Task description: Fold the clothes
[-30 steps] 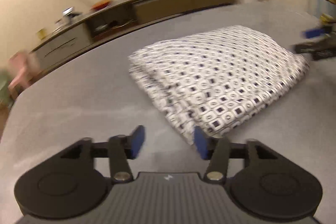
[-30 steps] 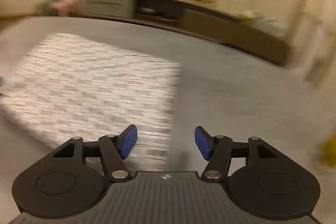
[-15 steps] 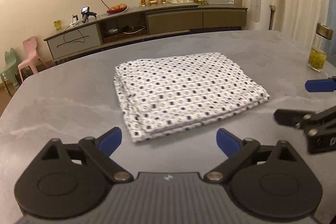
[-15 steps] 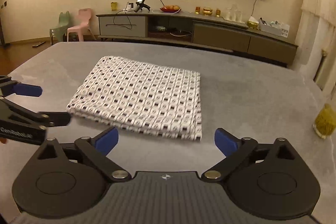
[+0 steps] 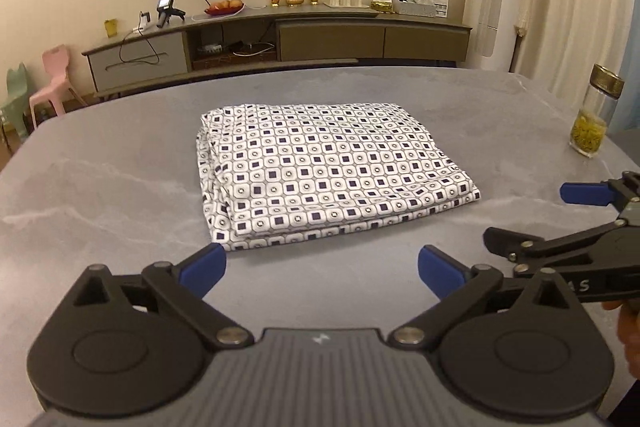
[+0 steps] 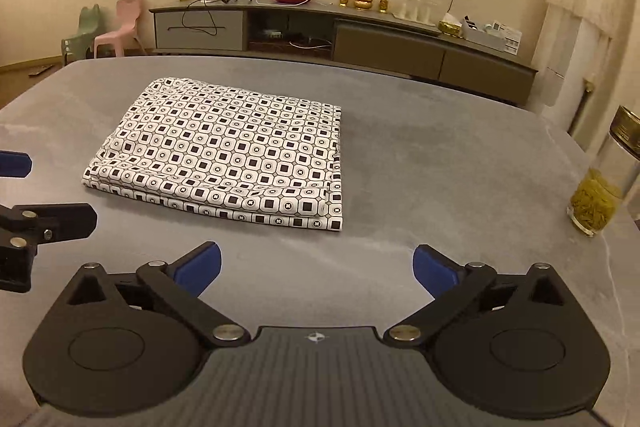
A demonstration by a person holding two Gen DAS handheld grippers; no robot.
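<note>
My left claw (image 5: 320,269) hangs over the near edge of the grey, marble-veined desk (image 5: 100,187) with its blue pads spread wide and only bare desk between them. My right claw (image 6: 316,267) is the same, jaws splayed apart and empty, over the near edge a little to the right. Both sets of jaws have just been opening: a second ago the pads stood much closer together, and the left ones sat right at the near corner of the cloth, while now they are drawn back from it and touch nothing.

The folded white cloth with its dark square-and-ring print (image 5: 320,167) lies flat in the middle of the desk as a tidy rectangle, layered edges showing along its near side and its left side. A second ago it filled both views, smeared with motion; now it sits sharp and further off, clear of both claws.

In the left view, my right claw (image 5: 576,215) reaches in from the right edge, beside the cloth's near right corner but apart from it. In the right view, my left claw (image 6: 24,191) pokes in at the left edge. A clear glass bottle with a gold cap and yellow-green contents (image 6: 600,195) stands near the right edge of the desk, well apart from the cloth.
</note>
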